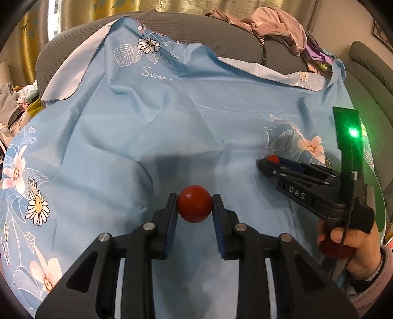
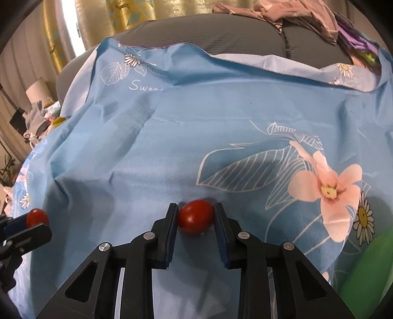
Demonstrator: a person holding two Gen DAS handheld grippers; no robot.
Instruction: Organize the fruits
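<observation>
My left gripper (image 1: 194, 207) is shut on a small red tomato (image 1: 194, 207) and holds it a little above the blue flowered cloth (image 1: 172, 122). It also shows at the left edge of the right wrist view (image 2: 36, 218) with its tomato (image 2: 36, 217). My right gripper (image 2: 195, 217) is around a second red tomato (image 2: 195, 216) that rests on the cloth; both pads touch or nearly touch it. In the left wrist view the right gripper (image 1: 270, 163) lies low on the cloth at the right, its tomato (image 1: 273, 158) peeking out at the tip.
The cloth covers a grey sofa (image 1: 221, 29). A heap of pink and purple clothes (image 1: 270, 22) lies on the sofa back. A green object (image 2: 368, 270) is at the right edge. Clutter (image 2: 39, 115) is at the far left.
</observation>
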